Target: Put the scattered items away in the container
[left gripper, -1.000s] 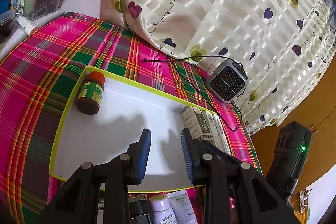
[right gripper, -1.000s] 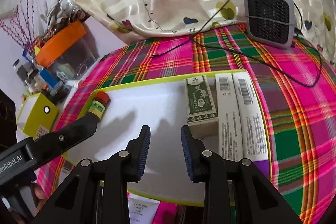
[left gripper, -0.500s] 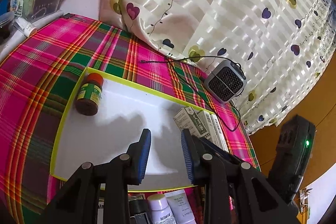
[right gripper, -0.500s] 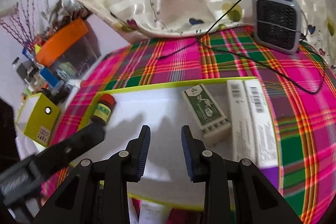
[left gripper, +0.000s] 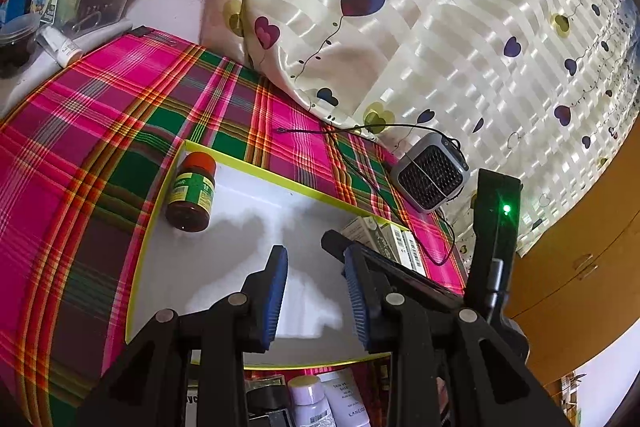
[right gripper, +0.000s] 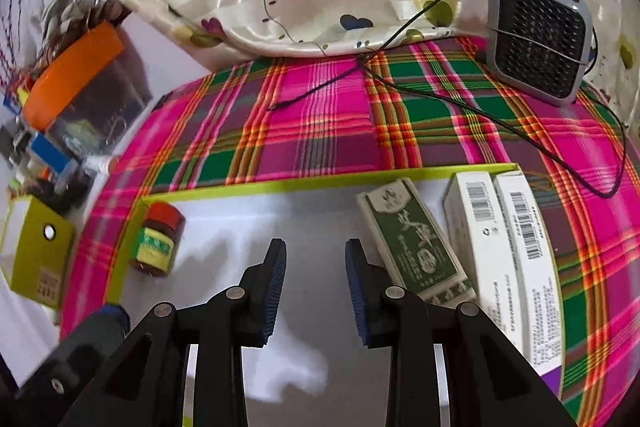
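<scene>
we hold both grippers, left (left gripper: 314, 285) and right (right gripper: 314, 281), empty with jaws apart over the yellow-rimmed tray (right gripper: 256, 183) on the plaid cloth (right gripper: 328, 131); inside lie a red-capped jar (right gripper: 157, 239), a green box (right gripper: 414, 239) and two white boxes (right gripper: 508, 251).

Bright daylight thru satin curtain (left gripper: 420, 27) w/ sheen glare, soft gripper shadows on white tray floor (right gripper: 312, 227), fisheye edge warp, dark corner vignette, left edge of right view motion-blurred
</scene>
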Action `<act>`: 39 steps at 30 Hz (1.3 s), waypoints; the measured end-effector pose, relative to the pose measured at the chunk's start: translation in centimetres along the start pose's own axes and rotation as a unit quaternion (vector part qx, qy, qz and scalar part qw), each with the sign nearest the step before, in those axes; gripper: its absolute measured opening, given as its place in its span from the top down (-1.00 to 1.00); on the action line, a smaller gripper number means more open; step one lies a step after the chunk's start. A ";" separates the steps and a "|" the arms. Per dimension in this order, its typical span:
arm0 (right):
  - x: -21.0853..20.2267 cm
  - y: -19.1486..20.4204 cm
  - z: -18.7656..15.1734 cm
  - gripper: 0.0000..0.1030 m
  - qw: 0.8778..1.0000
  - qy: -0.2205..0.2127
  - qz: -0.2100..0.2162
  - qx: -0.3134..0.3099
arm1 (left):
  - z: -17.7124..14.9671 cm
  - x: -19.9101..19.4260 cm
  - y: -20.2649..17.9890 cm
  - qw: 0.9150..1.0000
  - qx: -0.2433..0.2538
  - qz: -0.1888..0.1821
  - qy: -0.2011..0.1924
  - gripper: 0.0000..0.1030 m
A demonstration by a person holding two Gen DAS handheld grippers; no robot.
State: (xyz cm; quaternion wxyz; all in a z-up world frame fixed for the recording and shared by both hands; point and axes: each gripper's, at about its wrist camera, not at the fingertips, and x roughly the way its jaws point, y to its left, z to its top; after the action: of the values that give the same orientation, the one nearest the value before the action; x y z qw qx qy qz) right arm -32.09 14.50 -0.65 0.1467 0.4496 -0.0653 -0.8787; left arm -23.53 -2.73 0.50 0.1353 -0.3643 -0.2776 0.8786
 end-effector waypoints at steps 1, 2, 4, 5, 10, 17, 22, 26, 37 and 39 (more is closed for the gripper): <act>0.1 0.1 0.2 0.38 1.000 -0.002 0.000 0.003 | 0.0 -0.1 0.1 1.000 -0.002 -0.001 -0.001 0.42; 0.3 -0.1 0.4 0.38 1.000 -0.004 -0.005 0.009 | 0.1 -0.2 0.1 1.000 -0.004 -0.003 -0.002 0.42; 0.7 -0.6 0.8 0.39 0.999 0.000 -0.014 0.031 | 0.2 -0.3 0.2 1.000 -0.006 -0.003 -0.005 0.42; 0.7 -0.7 0.9 0.39 0.999 -0.002 -0.011 0.039 | 0.2 -0.3 0.3 1.000 -0.007 -0.003 -0.005 0.42; 0.3 -0.7 1.2 0.38 0.999 -0.009 -0.014 0.039 | 0.4 -0.3 0.6 1.000 -0.013 -0.004 -0.005 0.42; -3.6 -0.9 -0.7 0.38 0.999 -0.035 -0.004 0.022 | 0.2 -0.2 0.5 1.000 -0.008 0.001 -0.002 0.42; -6.7 -1.8 -3.6 0.38 0.999 -0.047 -0.001 0.021 | -0.1 0.4 -0.4 1.000 0.014 0.002 0.013 0.42; -9.2 -2.7 -5.9 0.38 0.998 -0.054 0.010 0.027 | -0.5 0.3 -1.4 0.999 0.039 0.010 0.009 0.42; -12.2 -4.6 -10.3 0.36 0.998 -0.058 0.012 0.023 | -1.8 -0.8 -3.6 0.995 0.094 0.023 0.001 0.42; -12.4 -5.1 -11.0 0.34 0.998 -0.059 0.016 0.028 | -2.5 -1.2 -4.0 0.994 0.111 0.023 0.001 0.42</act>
State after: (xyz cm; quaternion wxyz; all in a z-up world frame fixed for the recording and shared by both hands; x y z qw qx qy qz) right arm -17.36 23.42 1.25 0.1438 0.4002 -0.1054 -0.8989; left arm -20.72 0.90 2.07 0.1553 -0.3540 -0.1700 0.9065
